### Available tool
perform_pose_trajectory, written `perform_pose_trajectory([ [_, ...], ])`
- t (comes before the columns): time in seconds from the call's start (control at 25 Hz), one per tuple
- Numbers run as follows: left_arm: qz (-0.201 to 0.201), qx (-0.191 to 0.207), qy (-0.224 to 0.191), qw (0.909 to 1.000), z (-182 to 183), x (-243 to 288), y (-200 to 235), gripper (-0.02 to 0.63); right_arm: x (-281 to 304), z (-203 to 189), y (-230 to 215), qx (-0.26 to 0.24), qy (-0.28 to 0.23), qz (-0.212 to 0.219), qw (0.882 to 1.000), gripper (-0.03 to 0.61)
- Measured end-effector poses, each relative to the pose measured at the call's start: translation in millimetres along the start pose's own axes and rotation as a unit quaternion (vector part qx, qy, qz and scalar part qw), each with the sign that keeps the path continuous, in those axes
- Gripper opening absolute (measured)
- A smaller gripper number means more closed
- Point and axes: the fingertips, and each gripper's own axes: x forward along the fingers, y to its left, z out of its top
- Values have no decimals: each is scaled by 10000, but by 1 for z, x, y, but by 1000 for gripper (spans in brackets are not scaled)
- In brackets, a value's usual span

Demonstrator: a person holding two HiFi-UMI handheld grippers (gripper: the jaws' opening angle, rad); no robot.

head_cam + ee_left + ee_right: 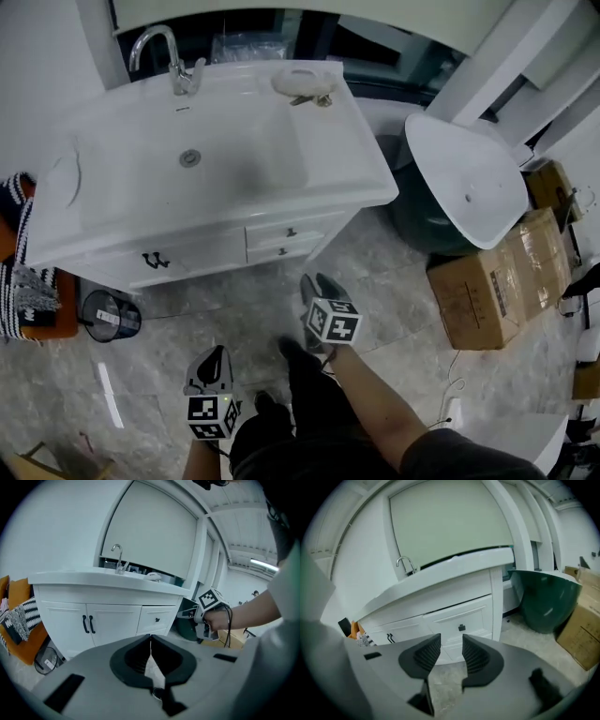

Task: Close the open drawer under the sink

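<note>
A white vanity with a sink stands ahead of me. Under its right end sit two stacked drawers; the upper drawer has a small dark knob, and the lower drawer lies just beneath. Both fronts look about level with the cabinet doors. My right gripper hovers over the floor just in front of the drawers, open with a narrow empty gap. Farther back and to the left, my left gripper is shut and empty.
A dark green basin with a white oval top stands right of the vanity, cardboard boxes beyond it. A small bin and an orange seat with striped cloth sit at the left. Keys and a dish lie on the counter.
</note>
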Motion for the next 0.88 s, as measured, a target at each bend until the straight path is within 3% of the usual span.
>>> perform_pose_trajectory([
  [0.32,-644,472,-297,9964,23,-58,-42,15,-152,4,-3,235,-441,-130,9987,143],
  [0.56,-1128,827,-423,9893,40,-78,-91,15,-223,-3,-9,-98,-555,-202,9982,143],
  [0.88,-1121,862,-727,9873,41,-114,-164,15,-273,-11,-9,-140,-709,315,9969,116],
])
